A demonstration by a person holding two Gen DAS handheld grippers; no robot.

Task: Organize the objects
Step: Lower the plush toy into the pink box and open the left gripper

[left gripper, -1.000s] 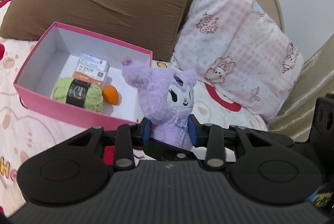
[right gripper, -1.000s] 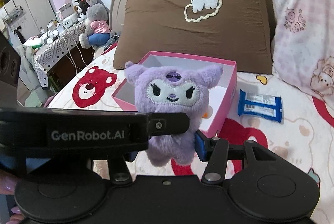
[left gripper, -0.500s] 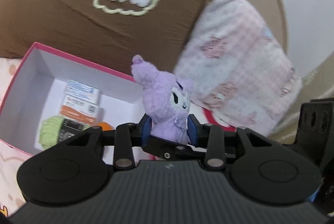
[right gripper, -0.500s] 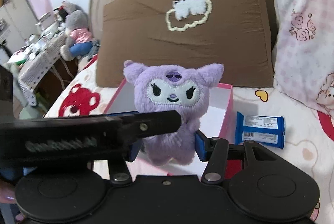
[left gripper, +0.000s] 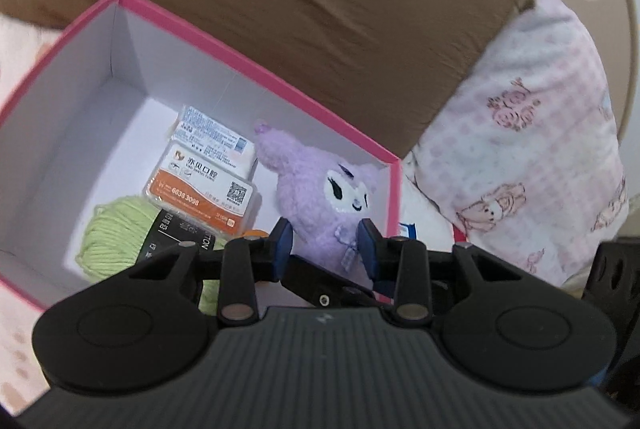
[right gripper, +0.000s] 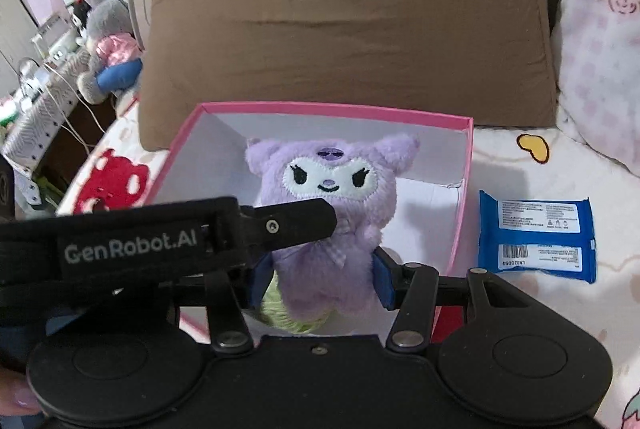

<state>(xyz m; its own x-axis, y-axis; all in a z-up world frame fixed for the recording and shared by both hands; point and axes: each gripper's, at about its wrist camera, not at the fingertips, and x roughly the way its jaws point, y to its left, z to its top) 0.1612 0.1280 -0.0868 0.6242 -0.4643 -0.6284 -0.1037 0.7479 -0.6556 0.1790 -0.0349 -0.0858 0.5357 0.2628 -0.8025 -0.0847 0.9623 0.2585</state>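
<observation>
The purple plush toy point(right gripper: 326, 225) hangs upright over the open pink box point(right gripper: 316, 108), ears up and face toward the right wrist camera. The right gripper point(right gripper: 320, 279) and the left gripper point(left gripper: 325, 247) both pinch its body. The box sits on a patterned bed sheet point(right gripper: 520, 309) before a brown pillow point(right gripper: 348, 29), holding green yarn point(left gripper: 116, 229) and what look like tissue packs point(left gripper: 204, 189).

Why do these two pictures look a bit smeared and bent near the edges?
Left wrist view: motion blur smears the brown pillow and pink box rim; the purple plush is soft too. Right wrist view: sharper, the blue packet print shows as lines, and the plush casts a shadow inside the box. Both fisheye lenses curve the edges.
</observation>
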